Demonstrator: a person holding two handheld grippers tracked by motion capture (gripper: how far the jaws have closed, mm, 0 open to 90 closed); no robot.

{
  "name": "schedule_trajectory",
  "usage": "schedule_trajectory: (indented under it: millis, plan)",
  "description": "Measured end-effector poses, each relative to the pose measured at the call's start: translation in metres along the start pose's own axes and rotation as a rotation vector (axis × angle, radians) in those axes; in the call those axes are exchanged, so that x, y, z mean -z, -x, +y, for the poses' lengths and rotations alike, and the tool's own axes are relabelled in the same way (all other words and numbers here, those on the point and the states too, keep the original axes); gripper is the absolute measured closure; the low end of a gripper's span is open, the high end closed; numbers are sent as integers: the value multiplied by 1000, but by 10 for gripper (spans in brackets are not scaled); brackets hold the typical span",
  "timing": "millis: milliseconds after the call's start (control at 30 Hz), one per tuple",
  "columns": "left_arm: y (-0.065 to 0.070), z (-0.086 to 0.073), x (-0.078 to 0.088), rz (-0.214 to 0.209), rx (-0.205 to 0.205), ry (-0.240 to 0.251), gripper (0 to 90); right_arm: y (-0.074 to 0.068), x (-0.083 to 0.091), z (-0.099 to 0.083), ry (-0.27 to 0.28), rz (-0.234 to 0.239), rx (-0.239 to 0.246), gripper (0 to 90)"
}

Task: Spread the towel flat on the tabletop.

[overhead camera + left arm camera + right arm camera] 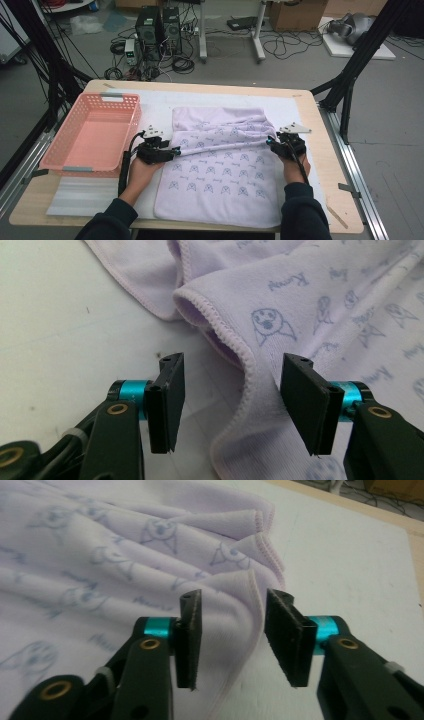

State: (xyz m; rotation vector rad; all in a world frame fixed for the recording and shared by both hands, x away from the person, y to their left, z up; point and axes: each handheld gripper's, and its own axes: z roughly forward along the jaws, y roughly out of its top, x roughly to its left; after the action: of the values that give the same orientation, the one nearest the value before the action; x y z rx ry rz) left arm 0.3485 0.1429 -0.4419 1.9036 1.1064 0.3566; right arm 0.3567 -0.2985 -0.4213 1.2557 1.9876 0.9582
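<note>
A lilac towel [220, 170] printed with small blue figures lies on the white mat, its far part folded toward me into a ridge across the middle. My left gripper [176, 151] sits at the left end of that ridge. In the left gripper view the jaws [232, 390] stand open, with the towel's [310, 300] stitched edge lying loose between them. My right gripper [270, 142] is at the ridge's right end. In the right gripper view its jaws [232, 630] are open too, the towel's [100, 580] hem between the pads but not pinched.
A pink plastic basket [129, 132] stands at the table's left, close to my left hand. A white ribbed sheet [85, 192] lies near the front left corner. The white mat [150, 107] covers most of the wooden table [325, 150].
</note>
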Motion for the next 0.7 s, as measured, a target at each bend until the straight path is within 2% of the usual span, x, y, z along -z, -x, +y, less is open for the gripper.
schedule_trajectory:
  millis: [33,167,233,300,367,433,600,700]
  plan:
    - [1,-1,3,-1,-13,-12,438,0,7,-3,7,16,-6,548]
    - [4,-12,13,-4,-5,-10,440,-4,33,-24,10,57,-34,514]
    - [3,-18,17,-4,11,-20,439,-7,42,-35,6,70,-12,513]
    - [4,-24,22,-3,36,-15,439,-11,47,-43,-16,79,5,515]
    - [8,-30,28,-8,34,-21,440,-14,52,-49,-32,99,-13,513]
    - [12,-36,33,-10,36,-19,442,-18,57,-52,-34,112,-8,503]
    - [23,-51,47,-18,22,-12,480,-34,70,-60,-51,148,-1,491]
    - [30,-58,55,-32,13,-18,489,-43,74,-63,-61,183,6,525]
